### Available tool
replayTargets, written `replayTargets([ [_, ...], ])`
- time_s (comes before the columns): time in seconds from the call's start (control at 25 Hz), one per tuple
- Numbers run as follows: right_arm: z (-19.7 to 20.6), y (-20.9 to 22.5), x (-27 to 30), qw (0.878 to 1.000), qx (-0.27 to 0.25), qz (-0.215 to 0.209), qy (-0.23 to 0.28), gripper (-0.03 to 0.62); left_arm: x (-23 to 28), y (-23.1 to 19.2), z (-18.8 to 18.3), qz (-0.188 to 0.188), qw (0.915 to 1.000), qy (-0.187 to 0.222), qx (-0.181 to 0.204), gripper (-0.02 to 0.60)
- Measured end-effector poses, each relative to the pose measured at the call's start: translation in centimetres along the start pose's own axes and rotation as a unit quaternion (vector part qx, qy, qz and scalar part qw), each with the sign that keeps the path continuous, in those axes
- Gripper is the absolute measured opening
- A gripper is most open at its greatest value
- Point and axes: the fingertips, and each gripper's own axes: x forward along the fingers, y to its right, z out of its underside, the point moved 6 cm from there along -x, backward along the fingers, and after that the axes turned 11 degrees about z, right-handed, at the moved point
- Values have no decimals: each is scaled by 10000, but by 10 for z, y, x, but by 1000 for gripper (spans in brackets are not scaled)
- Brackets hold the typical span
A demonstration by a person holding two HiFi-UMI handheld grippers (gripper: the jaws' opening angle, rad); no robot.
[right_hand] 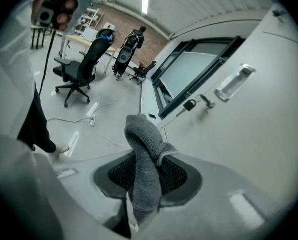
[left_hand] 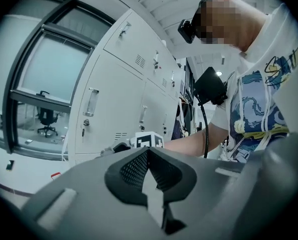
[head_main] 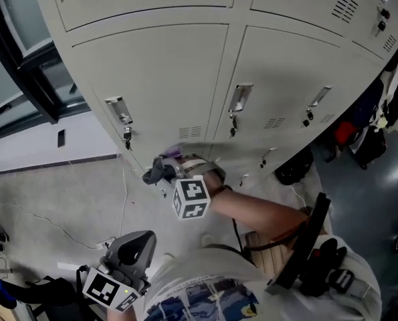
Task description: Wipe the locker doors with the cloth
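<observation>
the right tool (head_main: pixel 157 173) pinches a grey cloth (right_hand: pixel 144 154) that stands up out of its jaws, low by the locker doors (head_main: pixel 152 79), whose face lies just to the cloth's right in the right gripper view. the left tool (left_hand: pixel 149 170), jaws together and empty, hangs well back, so the wiping likely falls to the right tool.

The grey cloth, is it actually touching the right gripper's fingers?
Touching. The right gripper view shows the cloth clamped between the right gripper's fingers, which press it from both sides.
</observation>
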Motion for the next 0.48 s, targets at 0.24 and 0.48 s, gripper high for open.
replayTargets([
  [0.24, 48, -6, -90, 9882, 1524, -12, 171, 115, 43, 9, 7, 22, 9998, -149, -139, 2],
  [0.48, 103, -6, -149, 9594, 2810, 107, 216, 115, 90, 15, 8, -35, 9991, -355, -223, 2],
])
